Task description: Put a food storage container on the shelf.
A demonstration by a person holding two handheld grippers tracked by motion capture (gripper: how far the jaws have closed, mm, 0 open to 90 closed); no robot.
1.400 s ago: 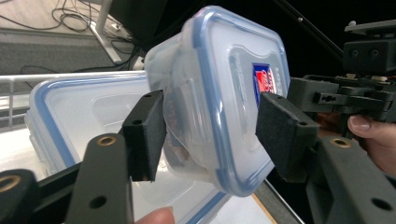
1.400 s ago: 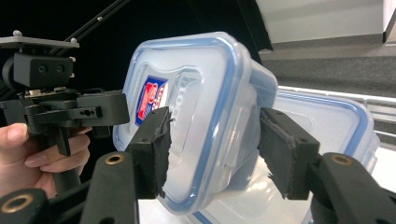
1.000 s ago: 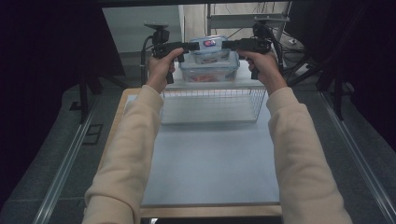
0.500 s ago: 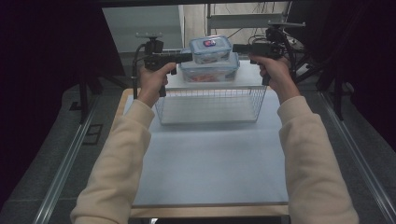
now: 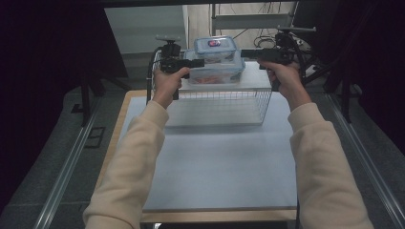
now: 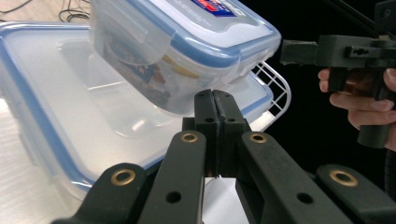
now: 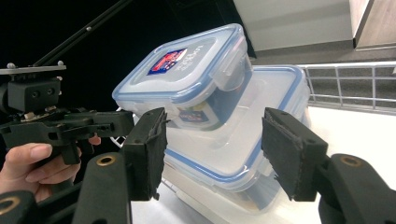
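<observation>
The left claw (image 5: 198,62) has just been closing and is now together on nothing, beside the large container (image 5: 215,69). The small container (image 5: 216,46) sits tilted on it, its contents blurred. Both rest on the wire basket (image 5: 219,98). The right claw (image 5: 246,53) stands apart. The pale bench (image 5: 215,162) is surrounded by dark room.

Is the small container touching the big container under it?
Touching. In the right gripper view, the small container sits tilted on the lid of the big container, its lower edge resting on it with no gap.
</observation>
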